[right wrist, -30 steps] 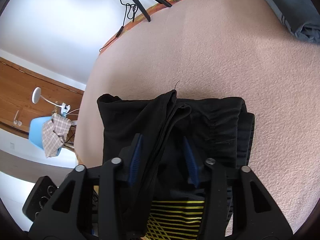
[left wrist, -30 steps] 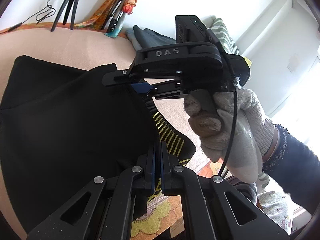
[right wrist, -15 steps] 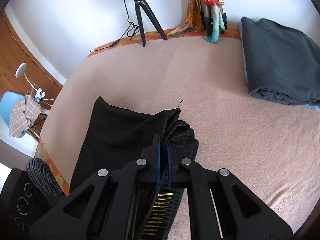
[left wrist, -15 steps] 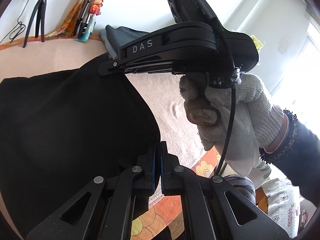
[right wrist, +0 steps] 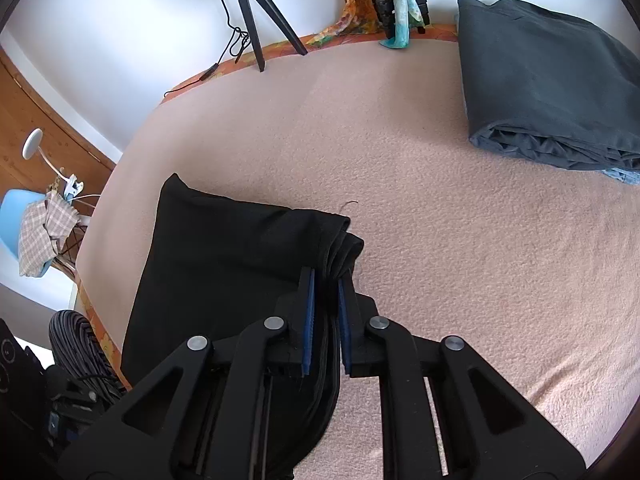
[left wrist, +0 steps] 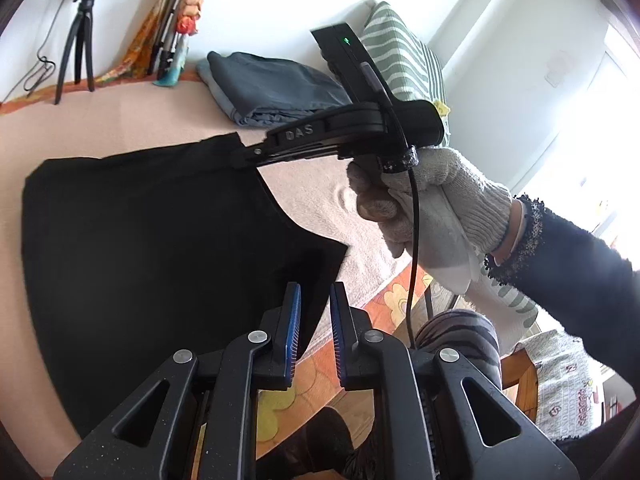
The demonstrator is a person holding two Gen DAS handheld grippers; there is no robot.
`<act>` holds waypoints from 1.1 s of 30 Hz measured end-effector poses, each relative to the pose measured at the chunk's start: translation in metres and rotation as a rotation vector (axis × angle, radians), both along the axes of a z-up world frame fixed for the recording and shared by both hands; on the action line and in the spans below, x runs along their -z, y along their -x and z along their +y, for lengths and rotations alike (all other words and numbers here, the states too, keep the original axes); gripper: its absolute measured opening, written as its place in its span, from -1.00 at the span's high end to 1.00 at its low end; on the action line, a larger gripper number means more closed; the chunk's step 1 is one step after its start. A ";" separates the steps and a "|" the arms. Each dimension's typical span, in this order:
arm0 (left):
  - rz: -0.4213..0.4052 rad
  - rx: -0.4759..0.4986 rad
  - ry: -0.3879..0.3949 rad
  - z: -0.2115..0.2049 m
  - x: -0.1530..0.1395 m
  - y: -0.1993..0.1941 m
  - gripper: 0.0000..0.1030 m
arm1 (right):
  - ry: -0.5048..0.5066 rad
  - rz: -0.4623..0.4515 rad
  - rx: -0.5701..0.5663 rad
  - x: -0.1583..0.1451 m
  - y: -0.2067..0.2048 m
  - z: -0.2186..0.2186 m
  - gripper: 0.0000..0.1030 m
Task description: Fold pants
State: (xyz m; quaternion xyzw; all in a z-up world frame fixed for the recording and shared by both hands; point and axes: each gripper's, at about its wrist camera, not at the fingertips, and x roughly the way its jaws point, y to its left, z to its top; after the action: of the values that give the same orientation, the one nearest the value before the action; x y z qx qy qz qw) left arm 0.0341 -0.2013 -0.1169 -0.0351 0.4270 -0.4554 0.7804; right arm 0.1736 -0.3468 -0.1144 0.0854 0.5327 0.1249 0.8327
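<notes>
The black pants (left wrist: 140, 240) lie folded on the pink blanket (left wrist: 120, 120). My left gripper (left wrist: 314, 312) is open with a narrow gap, above the pants' near right corner, holding nothing. My right gripper (right wrist: 326, 296) has its blue pads closed around the bunched edge of the pants (right wrist: 224, 256); a small gap shows, filled by cloth. In the left wrist view the right gripper (left wrist: 248, 152) is seen side-on at the pants' far right corner, held by a gloved hand (left wrist: 432, 196).
A folded grey blanket (right wrist: 548, 80) lies at the far right of the bed. A tripod (right wrist: 256, 12) and a doll (right wrist: 396, 0) stand at the far edge. A striped pillow (left wrist: 404, 64) lies beyond. The bed edge and a floral sheet (left wrist: 384, 300) are near the left gripper.
My left gripper has opened and let go of the pants. The pants now lie flat, folded over, and the yellow print is hidden. The right gripper's pads have parted slightly around the cloth.
</notes>
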 end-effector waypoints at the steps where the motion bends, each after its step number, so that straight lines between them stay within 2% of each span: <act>1: -0.012 -0.016 -0.010 0.010 -0.003 -0.001 0.63 | 0.001 -0.005 0.004 -0.002 0.002 -0.002 0.59; 3: -0.035 -0.068 -0.047 0.027 -0.005 -0.013 0.61 | -0.013 -0.008 0.021 -0.005 0.004 -0.006 0.32; 6: -0.046 -0.166 -0.115 0.054 0.001 -0.041 0.61 | -0.072 -0.001 0.043 -0.004 0.008 -0.008 0.27; 9: 0.019 -0.248 -0.093 0.086 0.010 -0.068 0.58 | -0.084 0.011 0.035 0.000 0.015 -0.003 0.11; 11: 0.051 -0.275 -0.086 0.101 0.016 -0.085 0.44 | -0.106 0.032 0.034 0.006 0.022 -0.002 0.06; 15: 0.129 -0.310 -0.056 0.125 0.026 -0.119 0.34 | -0.155 0.059 0.050 0.016 0.039 -0.004 0.04; 17: 0.169 -0.330 -0.040 0.134 0.032 -0.133 0.21 | -0.185 0.078 0.064 0.021 0.048 -0.005 0.03; 21: 0.235 -0.353 -0.002 0.141 0.044 -0.163 0.19 | -0.248 0.126 0.087 0.031 0.068 -0.011 -0.02; 24: 0.266 -0.351 0.011 0.140 0.051 -0.178 0.16 | -0.274 0.164 0.099 0.037 0.085 -0.015 -0.04; 26: 0.284 -0.346 0.009 0.138 0.057 -0.187 0.06 | -0.303 0.186 0.108 0.041 0.094 -0.017 -0.04; 30: 0.305 -0.345 0.006 0.135 0.065 -0.197 0.06 | -0.381 0.201 0.131 0.044 0.107 -0.022 -0.06; 33: 0.325 -0.347 0.040 0.135 0.068 -0.203 0.06 | -0.452 0.215 0.121 0.051 0.114 -0.022 -0.06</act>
State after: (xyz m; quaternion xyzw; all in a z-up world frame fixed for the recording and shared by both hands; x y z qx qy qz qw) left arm 0.2367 -0.0665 -0.1848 -0.1960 0.5254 -0.3114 0.7672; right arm 0.0594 -0.3684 -0.1651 0.3138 0.5707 0.1809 0.7369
